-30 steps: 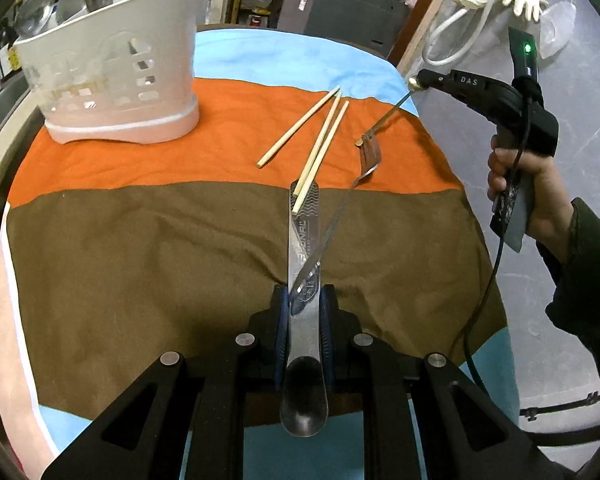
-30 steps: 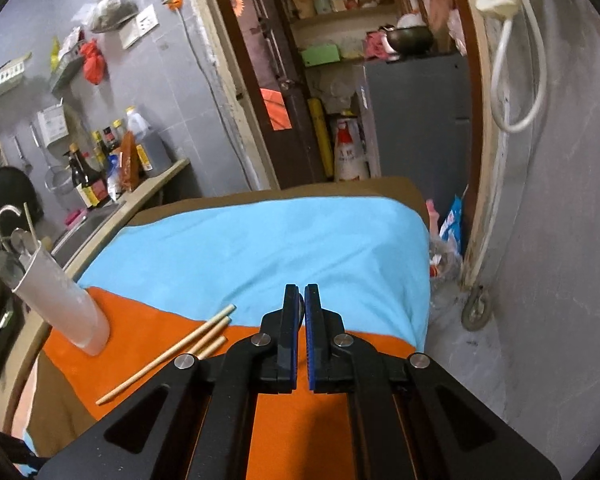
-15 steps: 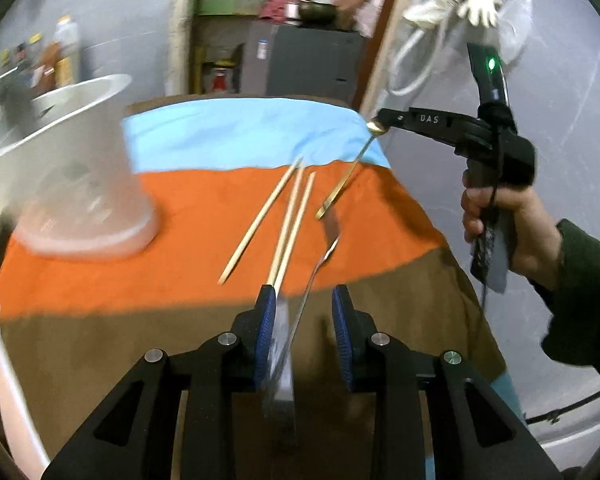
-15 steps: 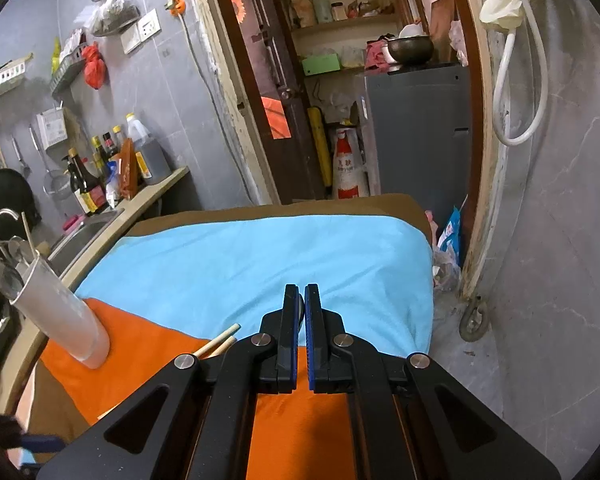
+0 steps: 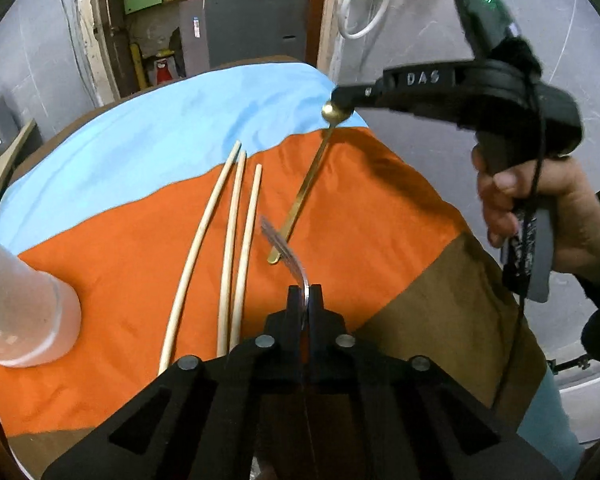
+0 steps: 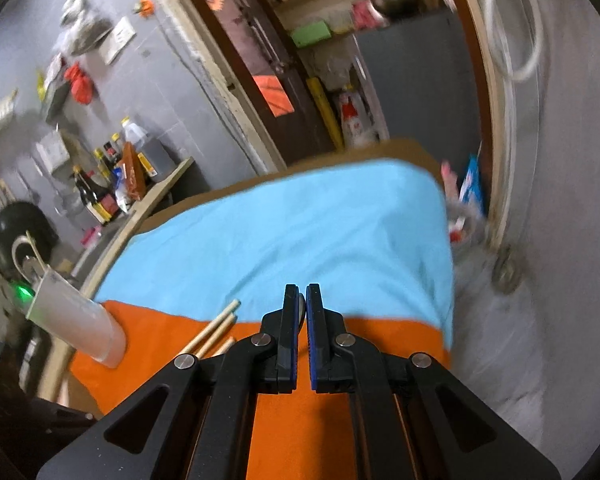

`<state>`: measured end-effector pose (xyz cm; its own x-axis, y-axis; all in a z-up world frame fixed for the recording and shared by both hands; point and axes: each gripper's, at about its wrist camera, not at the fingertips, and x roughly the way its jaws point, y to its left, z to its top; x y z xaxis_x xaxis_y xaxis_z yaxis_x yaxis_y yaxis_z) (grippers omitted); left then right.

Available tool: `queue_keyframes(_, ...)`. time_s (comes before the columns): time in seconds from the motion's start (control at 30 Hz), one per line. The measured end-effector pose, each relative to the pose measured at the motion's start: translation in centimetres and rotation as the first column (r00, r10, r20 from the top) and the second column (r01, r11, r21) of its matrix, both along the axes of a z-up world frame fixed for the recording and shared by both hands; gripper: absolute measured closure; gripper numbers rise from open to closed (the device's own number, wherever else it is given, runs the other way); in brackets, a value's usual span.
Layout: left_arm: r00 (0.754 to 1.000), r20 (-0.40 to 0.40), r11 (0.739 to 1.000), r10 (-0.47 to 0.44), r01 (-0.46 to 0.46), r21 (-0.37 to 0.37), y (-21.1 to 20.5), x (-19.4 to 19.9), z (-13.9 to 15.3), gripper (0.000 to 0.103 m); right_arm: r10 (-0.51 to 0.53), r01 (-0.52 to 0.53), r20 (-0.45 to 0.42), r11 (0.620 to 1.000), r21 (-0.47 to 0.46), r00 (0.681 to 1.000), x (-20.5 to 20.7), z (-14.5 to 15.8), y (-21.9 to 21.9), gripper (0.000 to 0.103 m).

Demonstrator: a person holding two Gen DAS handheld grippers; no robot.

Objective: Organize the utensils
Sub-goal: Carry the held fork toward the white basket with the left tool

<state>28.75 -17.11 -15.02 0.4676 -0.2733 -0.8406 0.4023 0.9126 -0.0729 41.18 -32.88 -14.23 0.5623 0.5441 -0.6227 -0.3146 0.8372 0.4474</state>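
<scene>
The left hand-held gripper (image 5: 305, 294) is clenched on a steel fork (image 5: 286, 250), the handle pinched between its fingers and the tines curving up and forward, away from the camera. The right hand-held gripper (image 5: 342, 102) grasps a gold utensil (image 5: 306, 188) by its rounded end; the thin shaft hangs down and back toward the left gripper, and its free tip sits just beside the fork's tines — whether the two touch, I cannot tell. In the right wrist view the jaws are nearly together with a sliver of metal between them, which fits that grip.

Three chopsticks (image 5: 230, 240) lie on the orange band of the cloth covering the bench (image 5: 380, 216), roughly parallel, their long axes running from near the left gripper toward the blue band. They sit just left of the fork.

The holder (image 5: 24, 320) stands on the orange cloth at the far left of the left view, well apart from the fork and across the chopsticks from it. In the right view it appears far left too (image 6: 76, 320), with utensils already rising from its top. So the left gripper looks nearer to it. Both held pieces likely need to travel leftward and drop in handle or tip down — the fork's path passes over the chopsticks, so lifting clear of them matters.
</scene>
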Motion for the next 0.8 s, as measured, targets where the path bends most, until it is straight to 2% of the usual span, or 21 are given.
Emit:
queue_keyframes(0.17,0.999,-0.015,0.999,0.044,-0.044,-0.031,0.4,-0.6,-0.4,0.102,0.004,0.005,-0.13,0.998,0.066,0.992,0.4,-2.8,-0.9,0.097)
queue_keyframes(0.23,0.998,-0.017,0.997,0.06,-0.06,-0.044,0.5,-0.9,-0.2,0.102,0.013,0.0,-0.143,0.996,0.087,0.99,0.3,-3.1,-1.0,0.095)
queue_keyframes(0.3,0.997,-0.02,0.996,0.07,-0.071,-0.054,0.7,-0.8,-0.1,0.102,0.028,-0.013,-0.146,0.995,0.096,0.989,0.2,-3.1,-1.0,0.086)
queue_keyframes(0.37,0.997,-0.023,0.995,0.078,-0.079,-0.062,0.5,-0.8,-0.1,0.102,0.044,-0.032,-0.147,0.996,0.082,0.988,0.2,-3.0,-0.5,0.084)
queue_keyframes(0.43,0.996,-0.021,0.994,0.083,-0.084,-0.07,0.5,-0.8,0.0,0.102,0.046,-0.039,-0.141,0.998,0.048,0.989,0.3,-2.9,0.0,0.087)
queue_keyframes(0.47,0.996,-0.019,0.994,0.084,-0.086,-0.074,0.5,-0.9,0.0,0.102,0.036,-0.036,-0.136,0.999,0.003,0.99,0.2,-2.8,0.4,0.096)
queue_keyframes(0.53,0.996,-0.013,0.993,0.087,-0.088,-0.085,0.6,-1.0,0.1,0.103,0.03,-0.034,-0.129,0.999,-0.024,0.991,0.0,-2.7,0.6,0.097)
queue_keyframes(0.6,0.996,-0.005,0.991,0.087,-0.087,-0.098,0.7,-1.6,0.5,0.103,0.02,-0.024,-0.115,0.999,-0.03,0.993,-0.3,-2.3,0.6,0.099)
queue_keyframes(0.67,0.996,0.017,0.99,0.088,-0.085,-0.112,1.0,-2.3,1.1,0.103,0.005,-0.007,-0.062,1.0,-0.02,0.998,-1.0,-1.1,0.4,0.1)
queue_keyframes(0.8,0.99,0.111,0.987,0.081,-0.065,-0.148,1.7,-4.3,3.1,0.103,-0.027,0.033,0.117,0.998,-0.049,0.993,-2.9,3.4,0.6,0.102)
